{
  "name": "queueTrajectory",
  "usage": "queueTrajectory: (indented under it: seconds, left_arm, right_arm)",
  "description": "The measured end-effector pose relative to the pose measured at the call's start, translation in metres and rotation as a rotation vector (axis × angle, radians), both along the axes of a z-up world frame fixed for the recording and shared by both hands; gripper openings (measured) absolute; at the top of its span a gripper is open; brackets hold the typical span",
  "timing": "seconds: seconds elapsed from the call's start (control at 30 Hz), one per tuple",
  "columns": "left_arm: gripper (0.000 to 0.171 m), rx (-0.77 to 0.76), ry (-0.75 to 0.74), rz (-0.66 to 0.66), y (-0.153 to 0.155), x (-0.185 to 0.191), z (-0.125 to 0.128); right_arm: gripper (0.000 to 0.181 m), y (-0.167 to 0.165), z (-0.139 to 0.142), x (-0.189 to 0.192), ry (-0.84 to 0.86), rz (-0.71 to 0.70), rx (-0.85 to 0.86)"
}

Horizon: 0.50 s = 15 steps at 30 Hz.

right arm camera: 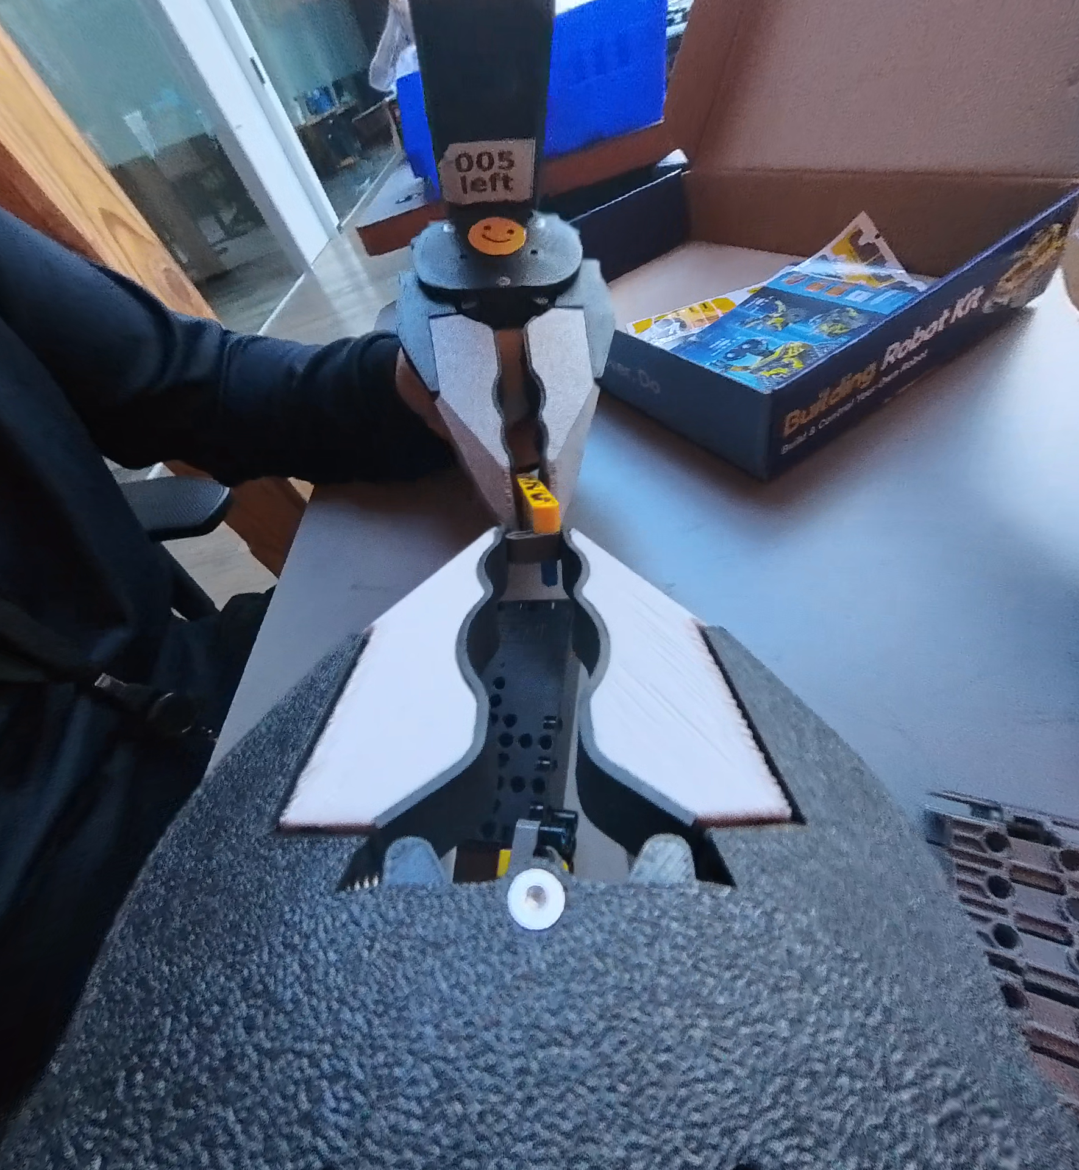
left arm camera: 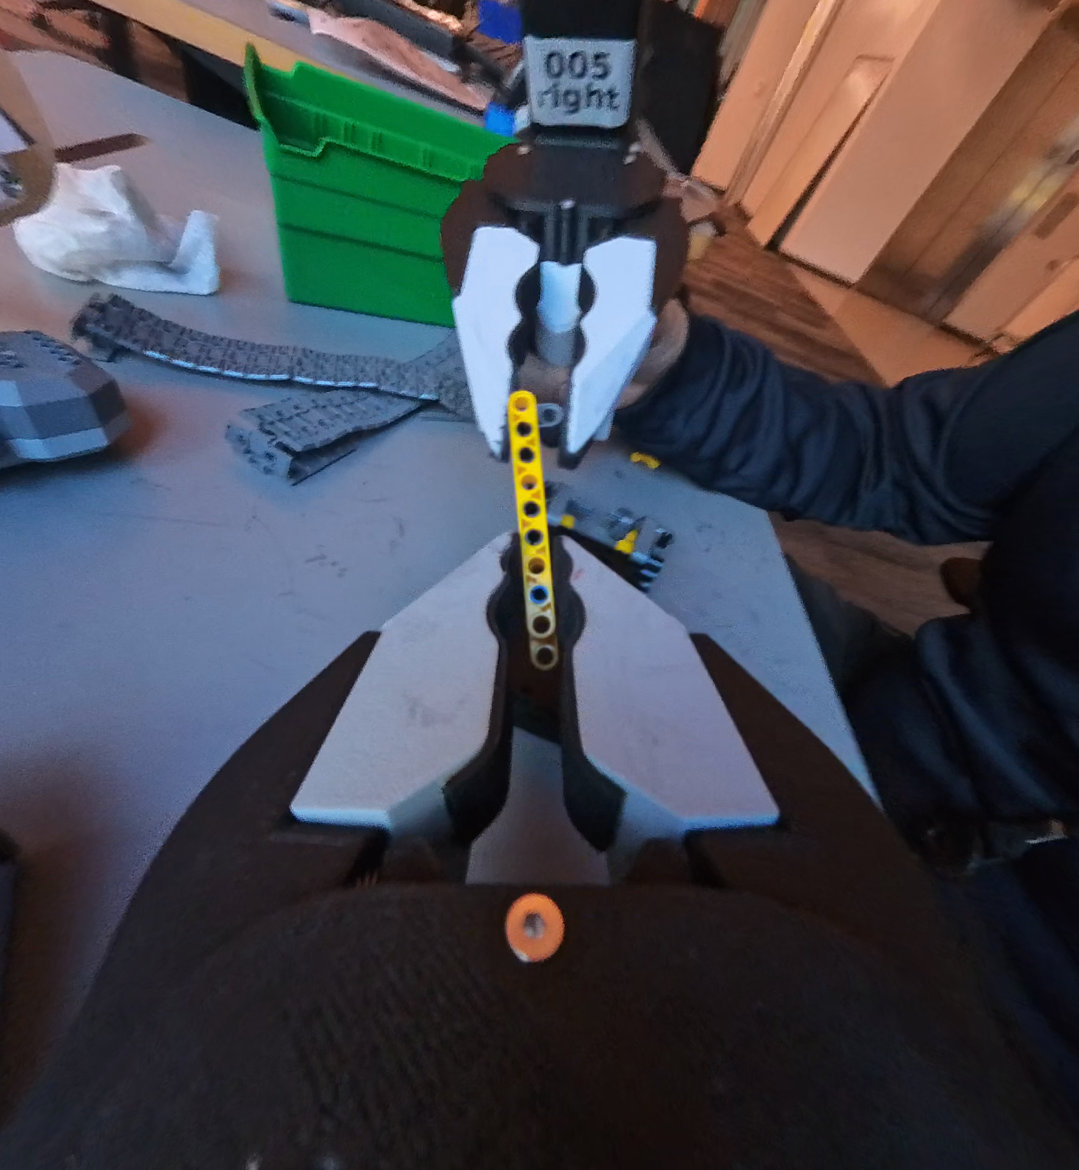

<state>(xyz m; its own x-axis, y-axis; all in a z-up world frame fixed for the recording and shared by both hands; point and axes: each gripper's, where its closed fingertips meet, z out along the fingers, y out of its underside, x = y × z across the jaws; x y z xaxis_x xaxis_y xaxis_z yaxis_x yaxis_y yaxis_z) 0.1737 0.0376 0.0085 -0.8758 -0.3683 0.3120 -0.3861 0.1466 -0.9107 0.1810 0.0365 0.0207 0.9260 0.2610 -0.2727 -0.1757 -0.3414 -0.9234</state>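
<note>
My left gripper (left arm camera: 532,544) is shut on a long yellow beam with holes (left arm camera: 530,506), which it holds upright above the grey table (left arm camera: 207,570). The beam's upper end reaches between the white fingers of my right gripper (left arm camera: 535,452). In the right wrist view my right gripper (right arm camera: 534,535) is shut on a small grey connector piece (right arm camera: 532,557) with a blue pin. That piece meets the end of the yellow beam (right arm camera: 538,500), held by the left gripper (right arm camera: 534,500). The grey piece also shows in the left wrist view (left arm camera: 549,415).
A green bin (left arm camera: 366,209), crumpled white cloth (left arm camera: 119,234), grey track strips (left arm camera: 258,361) and a grey block model (left arm camera: 24,405) lie behind. A small black-yellow assembly (left arm camera: 613,532) sits under the beam. An open kit box (right arm camera: 841,354) and a perforated panel (right arm camera: 1043,937) lie right. Left and right tips are no more than a few centimetres apart. Left tips and right tips are each some 20 centimeters from the grey block model (left arm camera: 24,405).
</note>
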Motion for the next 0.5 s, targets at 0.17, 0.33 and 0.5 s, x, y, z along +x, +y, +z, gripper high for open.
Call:
queueTrajectory:
  seconds: [0.17, 0.33, 0.5]
  left_arm:
    - [0.004, 0.105, -0.091, 0.002, 0.002, -0.004, 0.000]
    - [0.005, 0.020, -0.146, 0.044, 0.003, -0.004, 0.024]
    - [0.005, -0.020, -0.179, 0.077, 0.008, -0.003, 0.036]
  right_arm:
    - [0.016, -0.002, 0.003, -0.007, 0.053, 0.050, 0.011]
    - [0.014, 0.000, -0.002, -0.015, -0.160, 0.053, -0.006]
    - [0.013, 0.004, -0.004, -0.012, -0.151, 0.023, -0.027]
